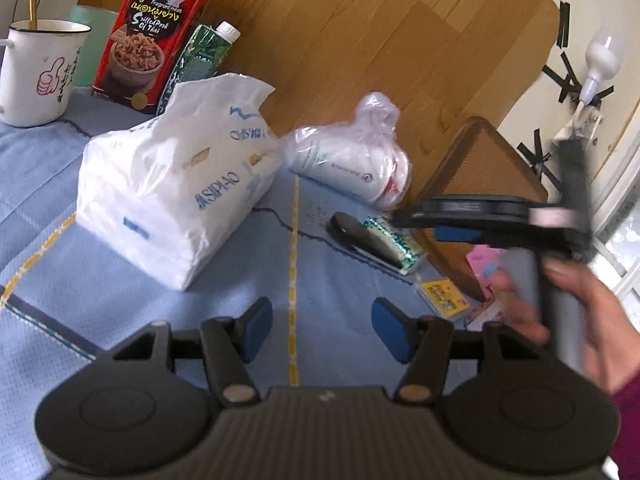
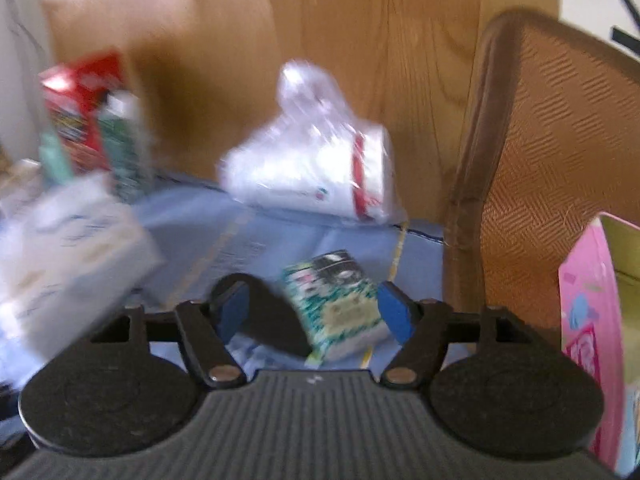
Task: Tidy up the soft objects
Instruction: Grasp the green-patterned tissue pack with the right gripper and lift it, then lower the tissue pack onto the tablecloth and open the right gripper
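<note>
A white soft tissue pack [image 1: 172, 196] with blue print lies on the blue cloth, ahead and left of my left gripper [image 1: 322, 330]. That gripper is open with only cloth between its blue pads. A clear plastic bag holding a white roll [image 1: 352, 160] rests near the wooden wall. A small green patterned pack [image 2: 336, 304] lies beside a black object [image 2: 272, 320]. My right gripper [image 2: 312, 314] hovers open over both, pads apart from them. In the left wrist view a hand holds the right gripper [image 1: 456, 232] above that pack [image 1: 390, 242]. The right wrist view is blurred.
A white mug [image 1: 36, 72] with a spoon, a red food box [image 1: 152, 32] and a green carton [image 1: 200, 56] stand at the back left. A woven chair back [image 2: 552, 152] rises at the right, with a pink box [image 2: 588, 320] in front of it. A small yellow card [image 1: 442, 300] lies near the table edge.
</note>
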The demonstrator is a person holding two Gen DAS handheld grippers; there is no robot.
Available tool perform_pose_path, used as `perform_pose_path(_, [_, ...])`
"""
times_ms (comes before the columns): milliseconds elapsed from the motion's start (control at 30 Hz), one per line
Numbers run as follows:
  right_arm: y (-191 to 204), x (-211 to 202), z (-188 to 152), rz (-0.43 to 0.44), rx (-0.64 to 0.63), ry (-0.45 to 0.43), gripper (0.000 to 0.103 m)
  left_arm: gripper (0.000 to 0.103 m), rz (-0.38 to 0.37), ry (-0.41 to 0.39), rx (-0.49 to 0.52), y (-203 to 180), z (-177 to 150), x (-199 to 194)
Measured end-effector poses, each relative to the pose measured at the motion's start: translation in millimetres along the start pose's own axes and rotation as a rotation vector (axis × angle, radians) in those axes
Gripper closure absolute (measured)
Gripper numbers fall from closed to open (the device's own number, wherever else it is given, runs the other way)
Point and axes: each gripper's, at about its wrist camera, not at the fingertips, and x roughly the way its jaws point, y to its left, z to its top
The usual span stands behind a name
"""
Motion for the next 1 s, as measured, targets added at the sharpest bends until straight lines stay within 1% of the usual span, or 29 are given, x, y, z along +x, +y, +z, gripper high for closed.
perform_pose_path(67, [-1.5, 20.7, 2.7, -0.073, 0.001, 0.056, 0.025, 0.045, -0.011, 0.004, -0.007, 1.1, 0.2, -0.3])
perform_pose_path(100, [-2.4, 29.4, 3.2, -0.094, 0.010, 0.084, 0.025, 0.045, -0.014, 0.008, -0.011, 0.6, 0.4, 1.6])
perform_pose_path(167, [-13.4, 38.5, 1.9, -0.086, 0.091, 0.110, 0.026, 0.045, -0.019, 0.017, -0.022, 1.7, 1.8, 5.1])
perform_pose_path(200, [-18.3, 41.2, 0.4, -0.060, 0.135, 0.128, 0.032, 0.045, -0.018, 0.020, -0.027, 2.4, 1.8, 5.4])
perform_pose_path(233, [-22.4, 41.7, -2.4, -0.035, 0.172, 0.132, 0.032, 0.045, -0.018, 0.022, -0.033, 3.2, 1.9, 5.5])
perform_pose_path(333, [-24.1, 32.7, -8.5, -0.040, 0.175, 0.091, 0.040, 0.045, -0.015, 0.023, -0.036, 4.2, 2.0, 6.2])
perform_pose_path(367, [-24.2, 24.5, -10.4, -0.042, 0.179, 0.059, 0.043, 0.045, -0.012, 0.023, -0.032, 3.6, 1.9, 6.3])
perform_pose_path(433, [-16.0, 0.5, -11.5, -0.032, 0.146, -0.030, 0.043, 0.045, -0.004, 0.023, -0.020, 2.0, 1.6, 6.4])
perform_pose_path(500, [-1.8, -33.0, -21.0, 0.020, 0.071, -0.118, 0.042, 0.044, -0.001, 0.023, -0.016, 1.9, 1.7, 6.5])
perform_pose_path(567, [12.2, -68.3, -40.1, 0.087, 0.001, -0.180, 0.042, 0.044, 0.000, 0.023, -0.017, 2.5, 1.9, 6.4])
perform_pose_path(633, [21.2, -95.4, -64.5, 0.144, -0.052, -0.205, 0.042, 0.044, 0.004, 0.022, -0.015, 2.6, 1.9, 6.0])
perform_pose_path(733, [30.4, -124.8, -107.0, 0.176, -0.124, -0.219, 0.042, 0.044, 0.010, 0.023, -0.005, 1.2, 2.1, 6.3])
perform_pose_path(867, [30.0, -138.2, -151.8, 0.215, -0.128, -0.167, 0.041, 0.043, 0.025, 0.022, 0.014, -1.7, 1.5, 6.3])
perform_pose_path(967, [30.6, -132.2, -169.5, 0.236, -0.116, -0.133, 0.038, 0.043, 0.045, 0.021, 0.035, -5.1, 0.6, 6.4])
perform_pose_path(1000, [33.6, -130.0, -175.4, 0.245, -0.104, -0.126, 0.035, 0.042, 0.054, 0.020, 0.044, -6.7, 0.0, 6.4])
